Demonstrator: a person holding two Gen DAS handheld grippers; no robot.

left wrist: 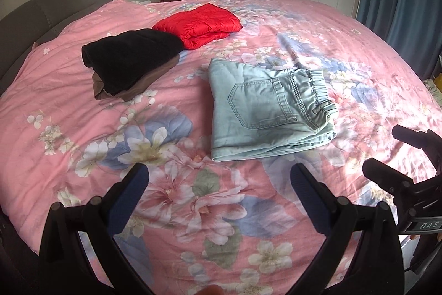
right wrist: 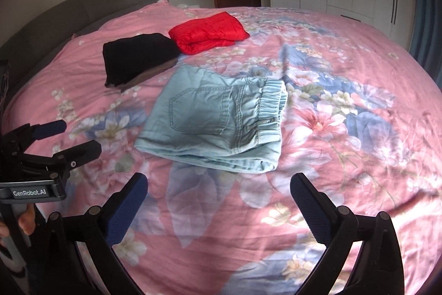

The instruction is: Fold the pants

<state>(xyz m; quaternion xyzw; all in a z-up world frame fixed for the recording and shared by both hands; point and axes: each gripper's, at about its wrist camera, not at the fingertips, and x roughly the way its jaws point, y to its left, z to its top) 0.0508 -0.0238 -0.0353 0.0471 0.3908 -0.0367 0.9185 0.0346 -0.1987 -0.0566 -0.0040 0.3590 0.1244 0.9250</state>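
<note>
Left claw point(left wrist: 219, 180): spread wide, nothing gripped or touched; held above the bedspread, short of the pants.
Right claw point(right wrist: 218, 188): released, jaws at full spread, nothing between them; it is also seen at the right edge of the left wrist view.
Pants point(left wrist: 269, 107): pale blue denim, laid as a compact folded bundle on the bed point(left wrist: 83, 129), back pocket up, elastic waistband to the right.
Handling: judged soft and light, limp rather than stiff; layers would slip apart if only the top one were pinched.
Where to take hold: best taken at the stacked near edge or the thick waistband, all layers together.
Neighbours: black garment point(left wrist: 129, 57) over something brown, and red garment point(left wrist: 197, 25), lying beyond the pants.
Fold state: appears finished, though the far side is poorly seen.
</note>
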